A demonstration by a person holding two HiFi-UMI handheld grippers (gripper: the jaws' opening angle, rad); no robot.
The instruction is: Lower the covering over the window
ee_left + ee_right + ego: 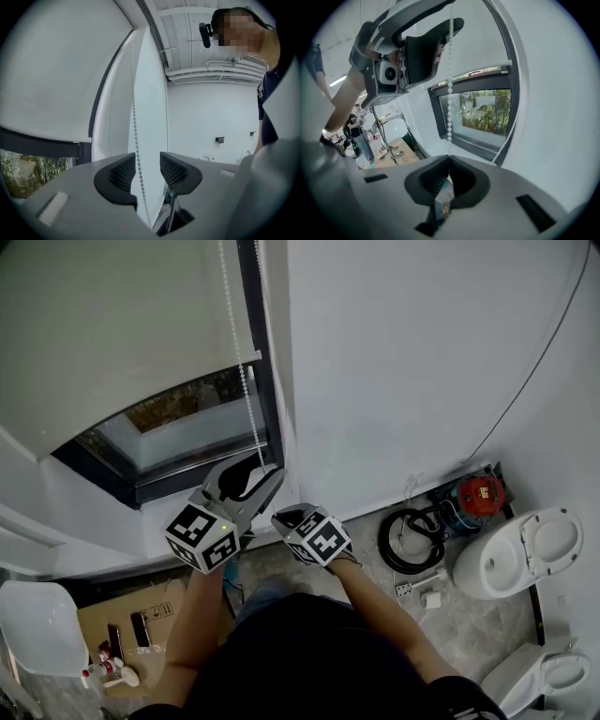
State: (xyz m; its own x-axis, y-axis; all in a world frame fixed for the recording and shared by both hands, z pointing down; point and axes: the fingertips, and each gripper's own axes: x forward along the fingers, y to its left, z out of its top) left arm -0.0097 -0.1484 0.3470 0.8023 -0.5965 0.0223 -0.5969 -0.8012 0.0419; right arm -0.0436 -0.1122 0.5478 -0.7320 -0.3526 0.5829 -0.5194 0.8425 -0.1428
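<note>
A white roller blind (pixel 112 324) covers the upper part of the window; bare glass (pixel 178 427) shows below its bottom bar. A white bead chain (pixel 246 395) hangs beside the dark frame. My left gripper (pixel 258 474) is raised at the chain and stands open; in the left gripper view the chain (pixel 135 136) runs between its jaws (pixel 147 166), close to the left pad without being pinched. Just below it, my right gripper (pixel 281 517) is shut on the chain (pixel 450 89), which runs down into its closed tips (pixel 449 161). The loop's other strand (pixel 512 129) hangs to the right.
A white wall (pixel 422 352) stands right of the window. On the floor at the right are a toilet bowl (pixel 516 554), a second one (pixel 553 676), a coiled black hose (pixel 412 540) and a red device (pixel 480 493). A cardboard box (pixel 131 624) and white basin (pixel 37 624) lie at the lower left.
</note>
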